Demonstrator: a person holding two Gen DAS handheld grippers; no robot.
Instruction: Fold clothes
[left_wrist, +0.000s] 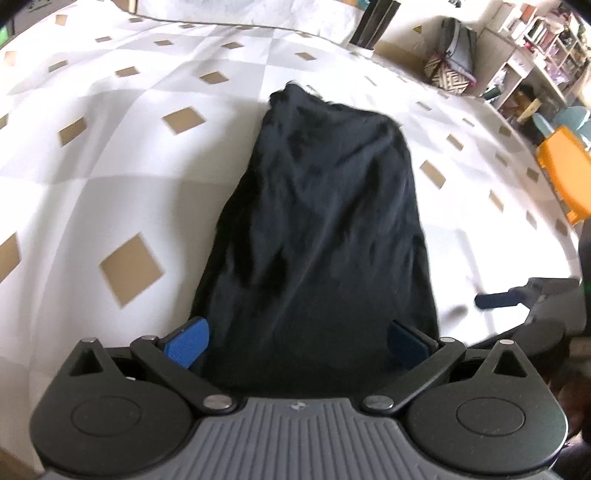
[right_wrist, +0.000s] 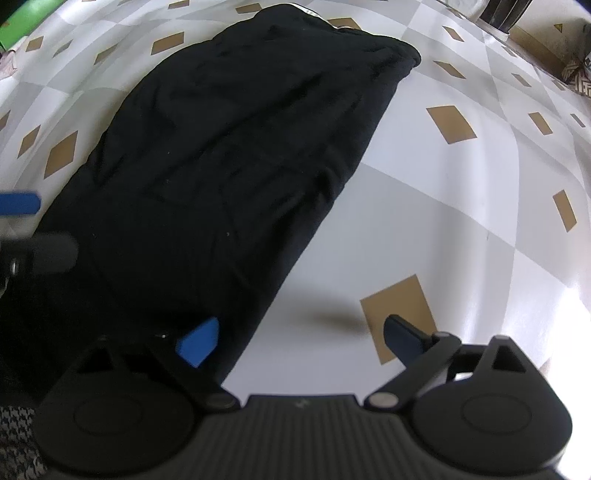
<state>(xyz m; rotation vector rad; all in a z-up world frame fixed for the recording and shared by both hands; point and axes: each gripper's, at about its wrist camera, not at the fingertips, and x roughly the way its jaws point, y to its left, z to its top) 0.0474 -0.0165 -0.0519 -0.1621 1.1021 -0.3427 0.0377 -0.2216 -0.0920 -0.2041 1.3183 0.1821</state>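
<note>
Two grippers are held low over one dark garment, which is laid as a long narrow strip on a checked sheet. The fingers of the left gripper are spread wide, with the near end of the cloth seen between them. The right gripper is also spread; its left finger is placed over the cloth edge and the other over the bare sheet. If only one layer is pinched, the strip could be pulled open. The sheet could be caught together with the cloth.
</note>
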